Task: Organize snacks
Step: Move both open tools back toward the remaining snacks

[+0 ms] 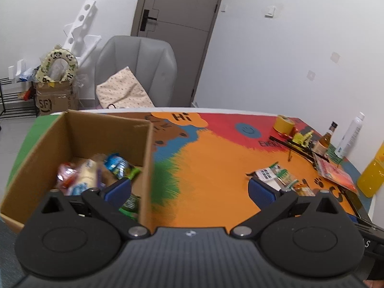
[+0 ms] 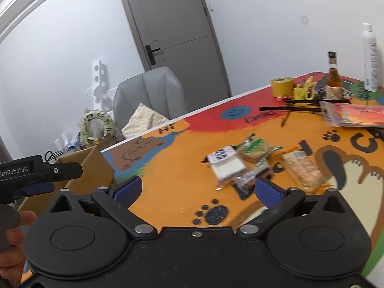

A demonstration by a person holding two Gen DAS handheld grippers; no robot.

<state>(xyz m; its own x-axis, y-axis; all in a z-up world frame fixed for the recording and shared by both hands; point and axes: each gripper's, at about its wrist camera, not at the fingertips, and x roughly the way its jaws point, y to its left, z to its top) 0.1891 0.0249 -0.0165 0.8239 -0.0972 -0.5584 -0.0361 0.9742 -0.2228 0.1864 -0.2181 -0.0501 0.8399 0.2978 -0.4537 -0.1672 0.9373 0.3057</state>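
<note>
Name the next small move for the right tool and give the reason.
Probably ease the right tool forward and down onto the white QR-labelled packet. It is open and empty, that packet lies nearest among the loose snacks, and the cardboard box already holds others.

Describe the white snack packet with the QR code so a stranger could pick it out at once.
Start at the cardboard box on the colourful table, then look across the orange area to the loose cluster of snacks. The white packet lies at the cluster's edge nearest the box, touching a green-printed packet. It alone is plain white with a black QR code label.
</note>
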